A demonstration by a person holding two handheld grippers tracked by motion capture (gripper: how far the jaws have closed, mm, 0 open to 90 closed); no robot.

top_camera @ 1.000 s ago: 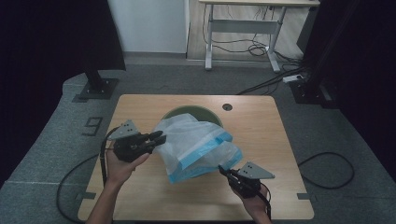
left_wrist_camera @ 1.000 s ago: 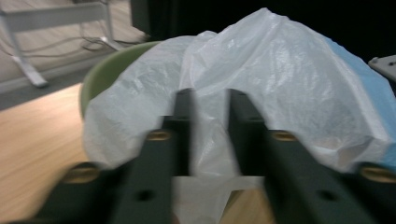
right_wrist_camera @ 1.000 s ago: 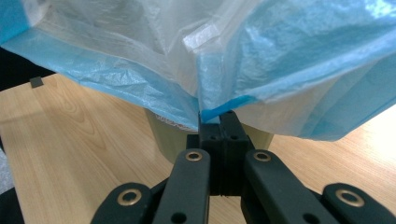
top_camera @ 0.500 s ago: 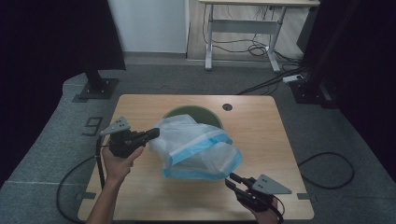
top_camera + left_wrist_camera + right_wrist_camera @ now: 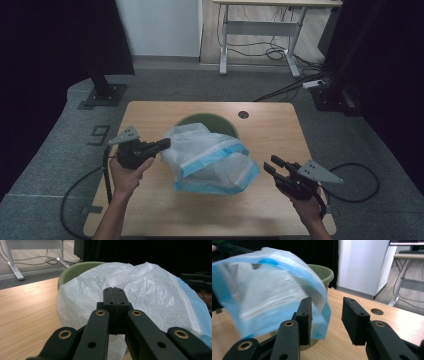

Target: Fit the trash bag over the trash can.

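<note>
On the wooden table we see a round green bin set toward the far side, and a white plastic bag with a blue band along its open rim draped over the bin's near edge and spilling onto the tabletop toward us. We hold the left gripper at the bag's left side; in the left gripper view its jaws are pressed together with no gap, and the white film bulges up directly behind the tips — whether a fold of it is pinched between them we cannot tell, since the closed tips hide the contact line. The green rim shows behind the bag there. Our right gripper sits near the table's right front, just beside the bag's blue-edged corner but apart from it in the high view. In the right gripper view its jaws stand spread wide, nothing between them, with the blue-banded plastic hanging to the left of the left jaw and the bin beyond. A small round hole marks the tabletop at the far right of the bin.
</note>
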